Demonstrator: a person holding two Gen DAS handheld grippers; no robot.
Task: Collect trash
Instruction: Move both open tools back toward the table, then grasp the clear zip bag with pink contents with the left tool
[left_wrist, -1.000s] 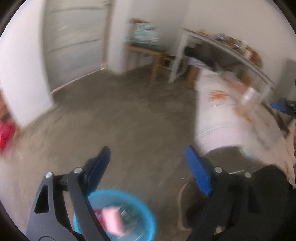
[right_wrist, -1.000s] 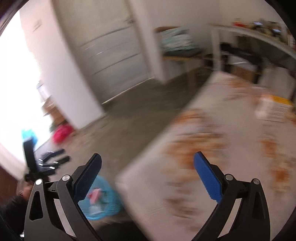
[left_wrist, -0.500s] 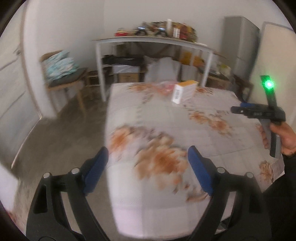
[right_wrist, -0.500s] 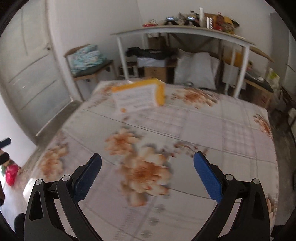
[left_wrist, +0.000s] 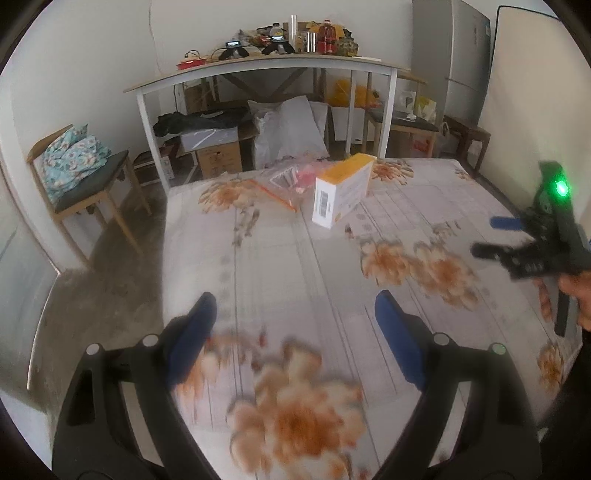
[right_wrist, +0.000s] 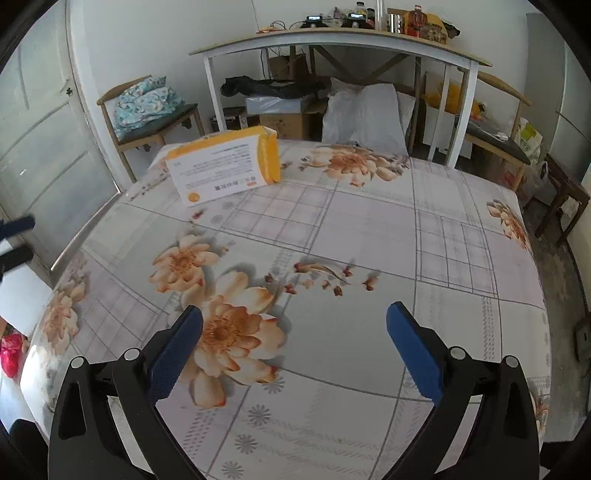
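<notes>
A white and orange carton box (left_wrist: 341, 190) lies on the flowered tablecloth (left_wrist: 280, 266) near the table's far end; it also shows in the right wrist view (right_wrist: 225, 166). A clear plastic bag with pink contents (left_wrist: 291, 181) lies just left of the box. My left gripper (left_wrist: 295, 325) is open and empty above the near part of the table. My right gripper (right_wrist: 295, 343) is open and empty over the cloth, and it shows at the right of the left wrist view (left_wrist: 517, 240).
A wooden chair with folded cloth (left_wrist: 81, 173) stands left of the table. A white shelf table (left_wrist: 266, 70) with bottles, boxes and bags under it stands against the far wall. A second chair (right_wrist: 498, 133) is at the right. A red bag (right_wrist: 11, 354) lies on the floor.
Both grippers have swung up from the floor and the blue basket to face the table. The box and bag have come into view and grown nearer. Both stay open.
</notes>
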